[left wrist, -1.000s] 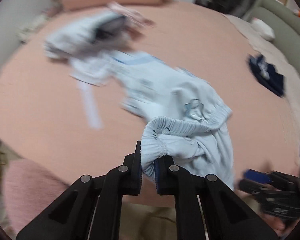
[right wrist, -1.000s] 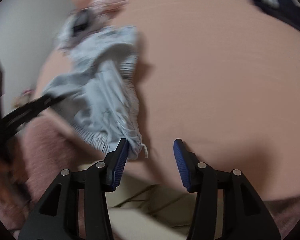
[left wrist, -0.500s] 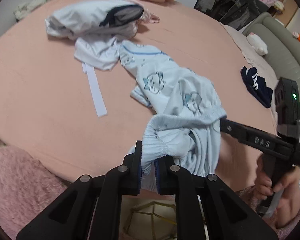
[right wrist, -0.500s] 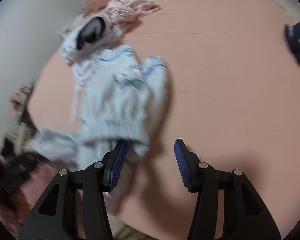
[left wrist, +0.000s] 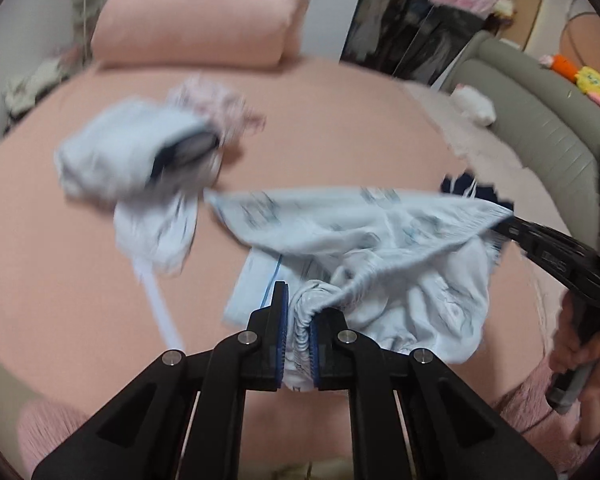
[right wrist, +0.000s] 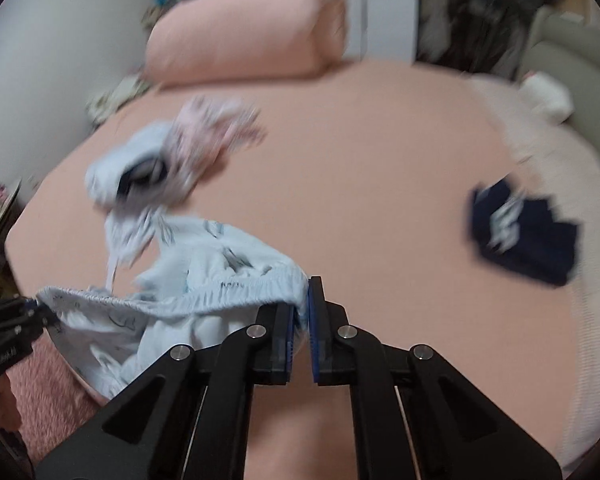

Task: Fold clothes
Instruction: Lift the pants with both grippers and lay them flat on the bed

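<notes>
Pale blue cotton pants [left wrist: 380, 240], printed with small cartoon figures and gathered on a ruffled elastic waistband, hang stretched between the two grippers above the near edge of the bed [left wrist: 60, 260]. The left gripper [left wrist: 298, 316] has its fingers nearly together, bunched waistband squeezed between the blue ribbed pads. The right gripper [right wrist: 300, 320] has just snapped closed on the other end of the waistband; in its own view only a thin edge of fabric sits between the pads.

That thin bite looks like the main risk: if the cloth is pulled taut or shaken to open it out, the elastic could slide free on the right side and the garment would drop in a heap. The stretchy band also stores tension, so an uneven pull may twist the legs rather than flatten them. One trouser leg trails toward the white and blue clothes pile [left wrist: 140, 160], just beside or touching it, and could drag its loose white strap [left wrist: 160, 312] along when lifted.

Elsewhere the bedsheet is smooth salmon fabric, with a soft cylindrical bolster [left wrist: 196, 20] at the far end, a crumpled pink patterned garment [right wrist: 212, 128], and a folded navy garment [right wrist: 524, 236] lying well apart to the right
</notes>
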